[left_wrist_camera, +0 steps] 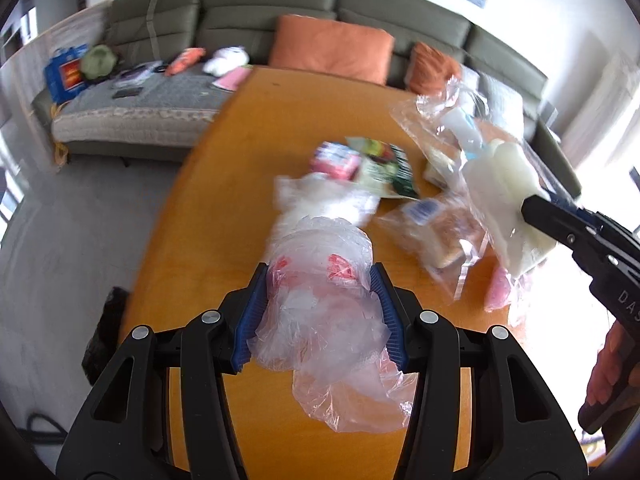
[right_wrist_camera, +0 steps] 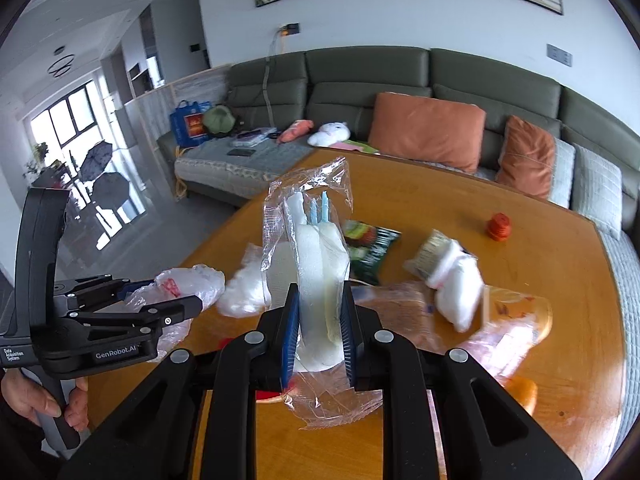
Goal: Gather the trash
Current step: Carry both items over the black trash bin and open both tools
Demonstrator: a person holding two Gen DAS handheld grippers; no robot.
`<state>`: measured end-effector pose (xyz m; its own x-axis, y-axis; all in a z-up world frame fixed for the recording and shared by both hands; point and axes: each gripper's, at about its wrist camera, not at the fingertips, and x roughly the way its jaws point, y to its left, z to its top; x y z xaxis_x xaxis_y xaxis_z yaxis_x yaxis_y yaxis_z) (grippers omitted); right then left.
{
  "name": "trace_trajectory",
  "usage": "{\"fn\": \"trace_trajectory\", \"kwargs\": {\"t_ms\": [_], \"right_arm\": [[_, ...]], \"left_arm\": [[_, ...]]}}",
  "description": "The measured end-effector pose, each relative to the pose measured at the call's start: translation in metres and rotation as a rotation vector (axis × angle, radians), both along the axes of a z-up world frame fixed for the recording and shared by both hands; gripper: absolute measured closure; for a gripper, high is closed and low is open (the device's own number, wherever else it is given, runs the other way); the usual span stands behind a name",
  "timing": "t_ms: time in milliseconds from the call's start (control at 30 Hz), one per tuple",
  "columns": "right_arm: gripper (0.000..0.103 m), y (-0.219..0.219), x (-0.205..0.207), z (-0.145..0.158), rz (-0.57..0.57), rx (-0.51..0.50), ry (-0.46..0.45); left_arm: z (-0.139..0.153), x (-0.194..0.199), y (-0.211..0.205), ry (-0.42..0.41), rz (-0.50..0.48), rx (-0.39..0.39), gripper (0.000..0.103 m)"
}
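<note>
A: We count two grippers. Our left gripper (left_wrist_camera: pixel 320 304) has its blue ribbed pads pressed against a crumpled clear plastic bag (left_wrist_camera: pixel 328 320) with red print, so it is clamped on that bag, which hangs over the near end of the table (left_wrist_camera: pixel 192 240).

B: And our right gripper (right_wrist_camera: pixel 318 332) is closed on a clear wrapper (right_wrist_camera: pixel 312 264) holding white foam pieces and something pale blue and pointed. It stands upright between the pads, above the table.

A: Agreed. What trash lies loose on the table?

B: From the right wrist view we make out one green and black snack packet (right_wrist_camera: pixel 370 246), flat and glossy; one white fluffy wad (right_wrist_camera: pixel 458 290) beside a tan roll; one soft white lump (right_wrist_camera: pixel 244 288) at the left; and one wide clear bag (right_wrist_camera: pixel 504 320) with orange tints, lying flat.

A: The left wrist view adds one pink packet (left_wrist_camera: pixel 336 160) just beside the green one. It is blurred, so we cannot tell its material.

B: One small red ridged object (right_wrist_camera: pixel 499 226) sits well apart, farther back on the smooth orange wood.

A: Behind the table we count two orange cushions (right_wrist_camera: pixel 428 134) on the green sofa (right_wrist_camera: pixel 360 76).
</note>
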<state>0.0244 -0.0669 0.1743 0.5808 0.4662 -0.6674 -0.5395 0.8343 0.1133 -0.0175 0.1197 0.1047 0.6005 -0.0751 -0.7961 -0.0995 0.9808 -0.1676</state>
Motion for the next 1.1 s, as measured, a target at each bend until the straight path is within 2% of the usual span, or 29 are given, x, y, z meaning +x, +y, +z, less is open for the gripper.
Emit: {"fn": "trace_trajectory", "kwargs": {"t_ms": [267,500,700,900,933,967,1000,1033,1100], "right_arm": [[0.082,0.109,-0.023,0.003,0.206,0.013,0.018],[0.082,0.213,-0.046,-0.008,0.389,0.011,0.083],[0.082,0.298,-0.061,-0.022,0.513,0.007,0.139],[0.080,0.372,-0.073,-0.038,0.607,-0.003,0.181],[0.075,0.382,-0.075,-0.042,0.618,-0.002,0.187],[0.067,0.395,-0.076,-0.046,0.633,0.002,0.198],[0.047,0.406,-0.079,-0.049,0.641,-0.001,0.208],[0.038,0.419,-0.079,-0.052,0.630,-0.012,0.203],[0.038,0.433,-0.078,-0.052,0.623,-0.018,0.173]], "left_arm": [[0.006,-0.054,0.108,-0.013,0.249,0.024,0.051],[-0.011,-0.110,0.206,0.036,0.482,0.042,0.051],[-0.033,-0.139,0.268,0.095,0.602,0.038,0.051],[-0.052,-0.151,0.313,0.134,0.672,0.033,0.051],[-0.055,-0.151,0.319,0.140,0.678,0.030,0.049],[-0.058,-0.153,0.325,0.147,0.681,0.027,0.037],[-0.060,-0.155,0.328,0.153,0.690,0.032,0.026],[-0.061,-0.156,0.332,0.154,0.710,0.042,0.004],[-0.061,-0.160,0.342,0.140,0.736,0.045,0.006]]}}
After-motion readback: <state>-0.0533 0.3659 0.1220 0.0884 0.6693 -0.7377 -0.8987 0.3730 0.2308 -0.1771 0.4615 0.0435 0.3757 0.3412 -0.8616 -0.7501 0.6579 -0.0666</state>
